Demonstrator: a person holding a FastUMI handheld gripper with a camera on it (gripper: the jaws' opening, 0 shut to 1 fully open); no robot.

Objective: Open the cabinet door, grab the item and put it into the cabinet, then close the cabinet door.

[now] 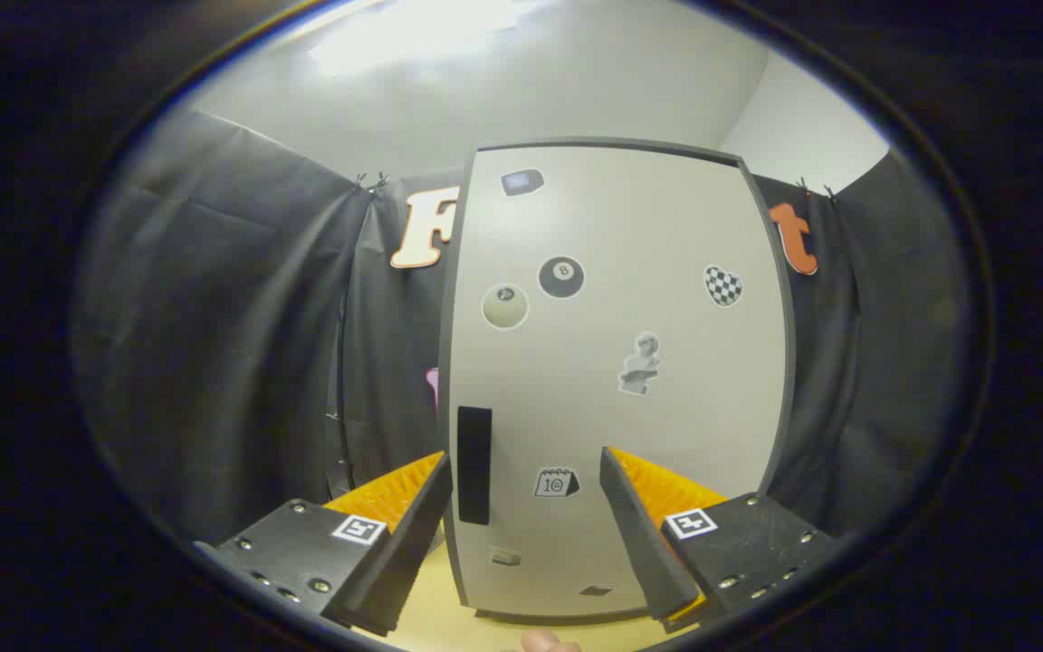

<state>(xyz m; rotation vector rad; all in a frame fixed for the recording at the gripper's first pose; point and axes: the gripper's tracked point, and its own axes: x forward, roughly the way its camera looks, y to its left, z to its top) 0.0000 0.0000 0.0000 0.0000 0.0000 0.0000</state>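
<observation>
While the gripper [526, 489] sits low in the frame with its fingers spread and holding nothing, the cabinet [617, 380] stands shut in the middle, just ahead of them. Its black handle [473, 465] sits at the door's lower left, beside the left finger [395, 552]. Stickers [561, 276] dot the door.
</observation>
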